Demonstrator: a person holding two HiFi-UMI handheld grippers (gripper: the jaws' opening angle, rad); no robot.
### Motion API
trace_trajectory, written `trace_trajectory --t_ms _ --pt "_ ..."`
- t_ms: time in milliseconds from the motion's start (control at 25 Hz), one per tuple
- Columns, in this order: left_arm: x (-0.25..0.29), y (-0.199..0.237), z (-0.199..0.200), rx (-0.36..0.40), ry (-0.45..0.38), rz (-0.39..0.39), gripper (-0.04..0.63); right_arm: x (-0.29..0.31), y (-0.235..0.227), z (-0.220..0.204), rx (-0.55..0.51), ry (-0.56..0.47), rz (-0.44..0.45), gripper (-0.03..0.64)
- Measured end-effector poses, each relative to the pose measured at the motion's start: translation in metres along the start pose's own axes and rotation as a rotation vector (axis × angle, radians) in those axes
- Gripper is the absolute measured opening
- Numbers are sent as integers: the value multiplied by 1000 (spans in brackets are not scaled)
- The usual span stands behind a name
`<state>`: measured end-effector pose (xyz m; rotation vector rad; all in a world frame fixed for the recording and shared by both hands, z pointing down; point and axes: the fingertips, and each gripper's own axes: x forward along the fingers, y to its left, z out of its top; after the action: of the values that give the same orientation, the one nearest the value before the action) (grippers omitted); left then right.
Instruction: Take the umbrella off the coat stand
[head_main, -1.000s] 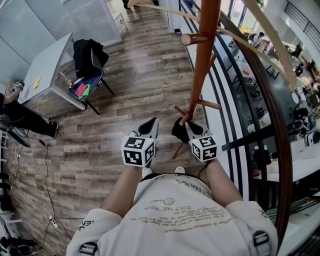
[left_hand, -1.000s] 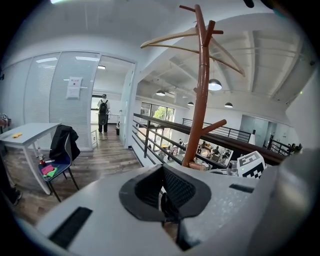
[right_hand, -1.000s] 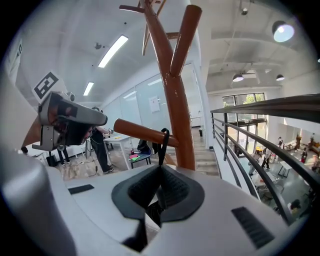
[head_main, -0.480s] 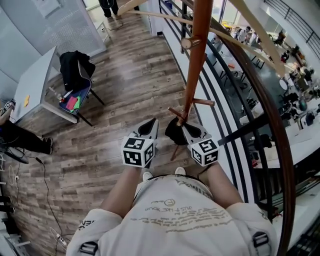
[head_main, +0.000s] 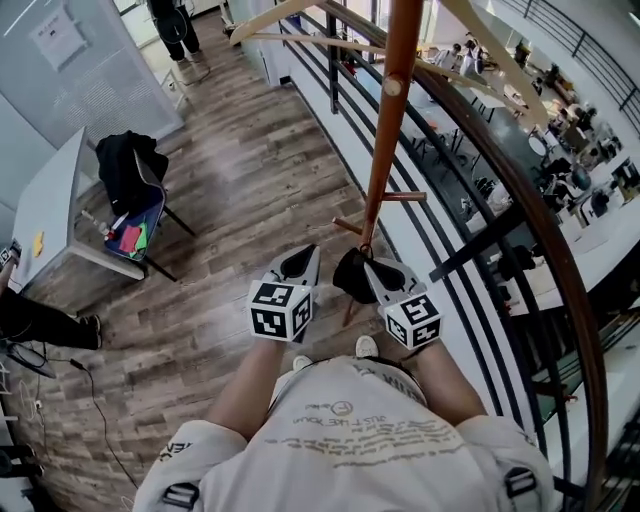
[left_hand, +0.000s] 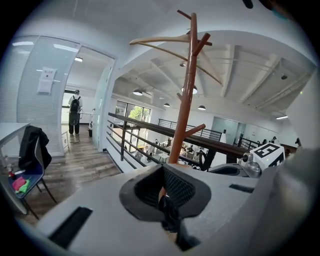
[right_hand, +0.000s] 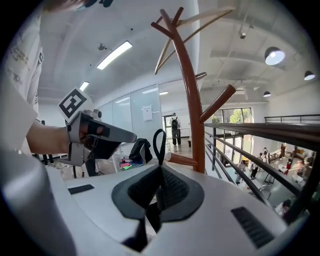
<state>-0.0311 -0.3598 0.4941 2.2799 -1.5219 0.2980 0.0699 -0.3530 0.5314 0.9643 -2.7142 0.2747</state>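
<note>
The brown wooden coat stand rises just ahead of me, with short pegs low on its pole. My right gripper sits beside the lowest peg, and the black folded umbrella bunches at its tip. In the right gripper view the jaws are shut on the umbrella's black strap loop, which sticks up in front of the pole. My left gripper hovers a little to the left, apart from the umbrella, jaws shut with nothing held.
A dark railing curves close on the right, with a drop to a lower floor beyond. A grey table and a chair with a black jacket stand at left. A person is far down the wooden floor.
The head view has swung forward, showing more corridor and railing. Both grippers stay close together by the lowest peg, the right one still on the umbrella.
</note>
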Motion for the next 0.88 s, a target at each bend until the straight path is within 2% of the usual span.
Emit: trace_trajectory --t_ms 200,400,640,880 --pt "-11 -3 6 24 -56 -76 5 -18 13 9 31 -32 -81 6" --pt "-16 -5 2 25 -60 -135 5 -36 24 27 68 -91 -168 6" --pt "-20 -14 11 42 -82 -188 5 -71 7 48 141 -153 -347 6" --pt "-21 -15 22 69 -102 -205 5 -97 -19 55 196 -197 -532 6"
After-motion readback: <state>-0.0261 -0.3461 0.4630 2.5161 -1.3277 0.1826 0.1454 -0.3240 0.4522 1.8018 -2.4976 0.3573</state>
